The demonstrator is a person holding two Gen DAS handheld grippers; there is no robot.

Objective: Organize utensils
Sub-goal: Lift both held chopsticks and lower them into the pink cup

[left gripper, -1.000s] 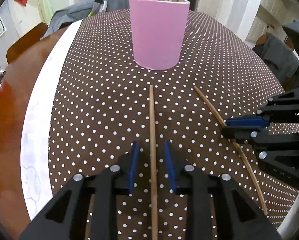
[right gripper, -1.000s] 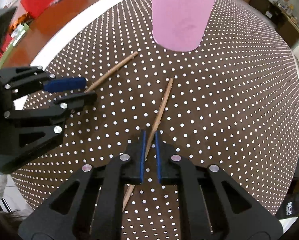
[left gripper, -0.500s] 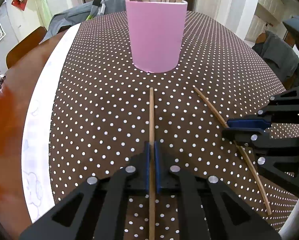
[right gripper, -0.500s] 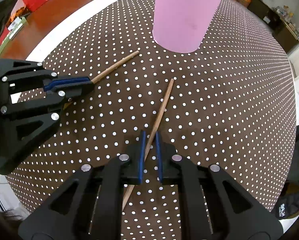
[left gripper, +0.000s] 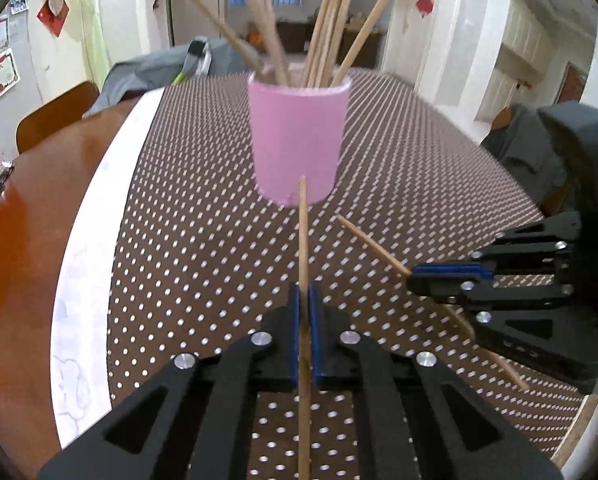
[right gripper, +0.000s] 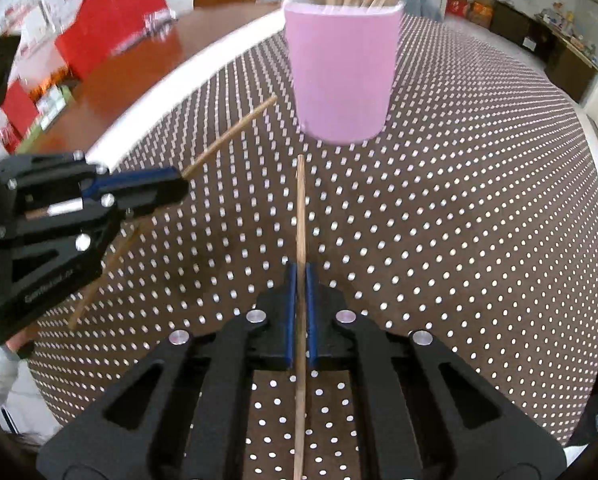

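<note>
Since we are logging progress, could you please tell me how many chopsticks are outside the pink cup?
2. One chopstick is clamped in the left gripper; the other chopstick is clamped in the right gripper. Both point toward the pink cup. None is seen on the dotted tablecloth.

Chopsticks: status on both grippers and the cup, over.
Left gripper shut on one chopstick. Right gripper shut on the other chopstick. Pink cup upright ahead, sticks already inside. Polka-dot cloth between, nothing blocking.
</note>
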